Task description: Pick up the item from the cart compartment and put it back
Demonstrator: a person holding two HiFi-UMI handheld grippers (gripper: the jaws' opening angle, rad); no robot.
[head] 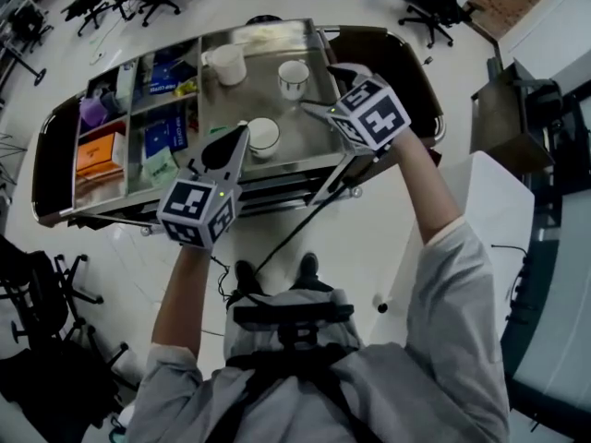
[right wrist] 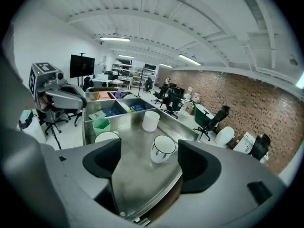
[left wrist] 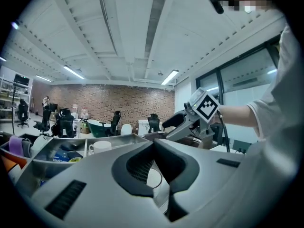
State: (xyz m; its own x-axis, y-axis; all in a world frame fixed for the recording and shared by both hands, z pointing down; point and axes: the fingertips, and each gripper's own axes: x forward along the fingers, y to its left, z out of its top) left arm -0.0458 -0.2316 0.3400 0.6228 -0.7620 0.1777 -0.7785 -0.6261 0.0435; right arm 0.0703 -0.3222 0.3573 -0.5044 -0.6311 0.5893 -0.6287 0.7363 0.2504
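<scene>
Right tongs (right wrist: 148,148) stand wide open, nothing pinched. The dark-rimmed cup (right wrist: 163,148) sits upright on the cart's (head: 309,141) steel top, just ahead of the gap and nearer the right-hand pad, and neither pad touches it. From the head view the same cup (head: 294,78) is in the big steel compartment, with the right tongs (head: 321,89) angled at it from the cart's near right corner.

Left tongs (left wrist: 154,144) are closed tip to tip and grip nothing (only a sliver of white shows through the gap behind the tips). In the head view the left tongs (head: 238,137) hover over the cart's near edge, tip just beside a second white cup (head: 263,137).

A white mug (head: 226,64) with a handle stands at the far side of the same compartment, well apart from both cups.

The left-hand compartments hold small packs: blue packets (head: 166,137), an orange box (head: 96,153), and something purple (head: 94,111) (can't make out what it is).
</scene>
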